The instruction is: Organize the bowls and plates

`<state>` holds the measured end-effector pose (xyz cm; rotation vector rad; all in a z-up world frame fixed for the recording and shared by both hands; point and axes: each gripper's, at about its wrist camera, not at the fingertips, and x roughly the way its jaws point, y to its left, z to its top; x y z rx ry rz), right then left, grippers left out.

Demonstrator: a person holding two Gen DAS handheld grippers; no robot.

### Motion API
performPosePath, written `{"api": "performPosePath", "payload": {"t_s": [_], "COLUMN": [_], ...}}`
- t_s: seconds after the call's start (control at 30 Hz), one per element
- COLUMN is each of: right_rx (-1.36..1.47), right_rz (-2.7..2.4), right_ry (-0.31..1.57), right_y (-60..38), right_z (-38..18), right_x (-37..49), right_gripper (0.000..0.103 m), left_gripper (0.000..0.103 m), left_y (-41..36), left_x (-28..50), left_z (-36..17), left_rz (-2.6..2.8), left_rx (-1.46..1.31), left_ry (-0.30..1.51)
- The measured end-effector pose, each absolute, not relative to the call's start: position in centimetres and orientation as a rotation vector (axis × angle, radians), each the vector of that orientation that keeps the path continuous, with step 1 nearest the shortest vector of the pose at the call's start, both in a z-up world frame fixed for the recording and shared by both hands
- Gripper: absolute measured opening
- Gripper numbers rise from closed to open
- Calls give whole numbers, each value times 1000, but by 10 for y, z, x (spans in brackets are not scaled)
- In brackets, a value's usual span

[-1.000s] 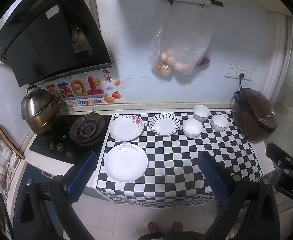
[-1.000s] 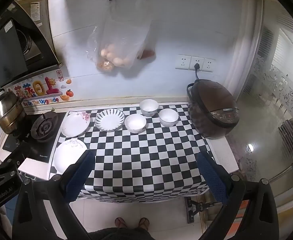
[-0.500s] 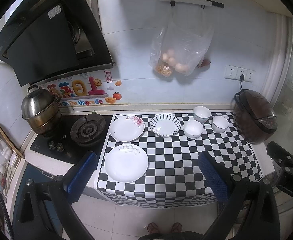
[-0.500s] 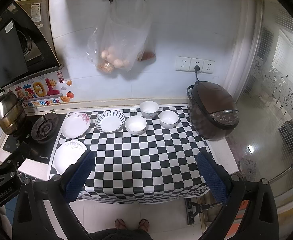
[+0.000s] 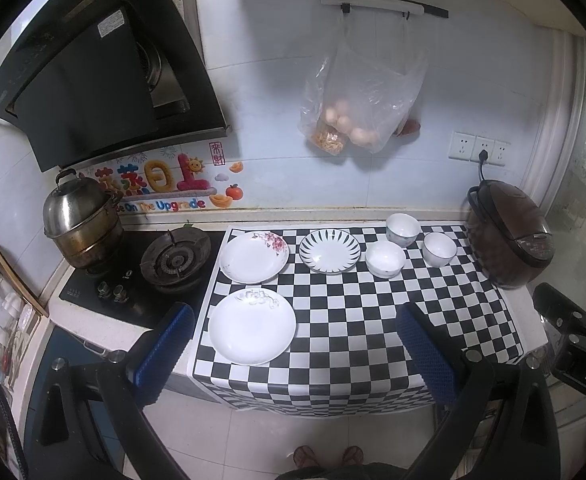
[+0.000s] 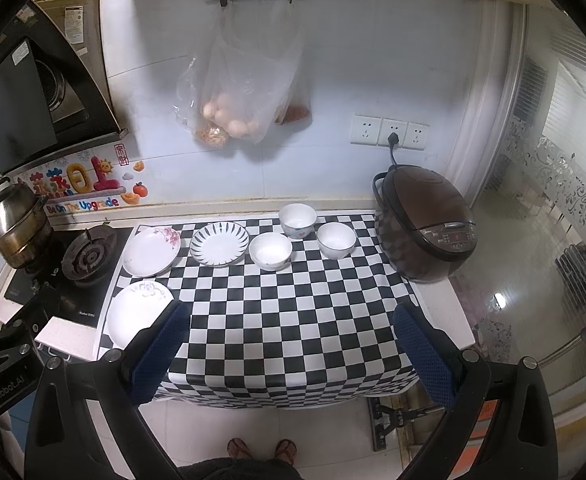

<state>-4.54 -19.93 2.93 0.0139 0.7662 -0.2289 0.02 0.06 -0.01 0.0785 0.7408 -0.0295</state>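
Left gripper (image 5: 293,344) with blue-padded fingers spread wide, gripping nothing, touching nothing, held above the front edge of the worktop. Right gripper (image 6: 291,342) likewise wide apart and empty, over the same front edge.

Three plates on the black-and-white checkered cloth (image 5: 357,320): a plain white plate with a faint grey motif (image 5: 252,326) near the front left corner, a white plate with pink blossoms (image 5: 253,257) behind it, a white plate with dark radiating stripes (image 5: 330,250) just to its right. Three white bowls toward the back right: one (image 5: 385,258) beside the striped plate, one (image 5: 402,230) at the back edge, one (image 5: 439,249) nearest the brown rice cooker (image 5: 509,234).

Compared with a second ago: crockery unmoved, jaws equally wide, view shifted only slightly.
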Motion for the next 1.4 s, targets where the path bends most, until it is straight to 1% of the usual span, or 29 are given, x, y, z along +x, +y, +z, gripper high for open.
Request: {"api": "performPosePath", "payload": {"t_s": [0.47,1.4], "right_rx": [15,15], "right_rz": [-228,-227], "right_ry": [764,761], "right_y": [-198,-198], "right_z": [30,34], "right_x": [-46,-47], "right_gripper": [103,103], "left_gripper": [103,103], "left_y": [-5,-5], "left_x": [3,2], "left_z": [10,10], "left_rz": [-29,-30], "left_rx": [77,74], "left_ry": [739,734]}}
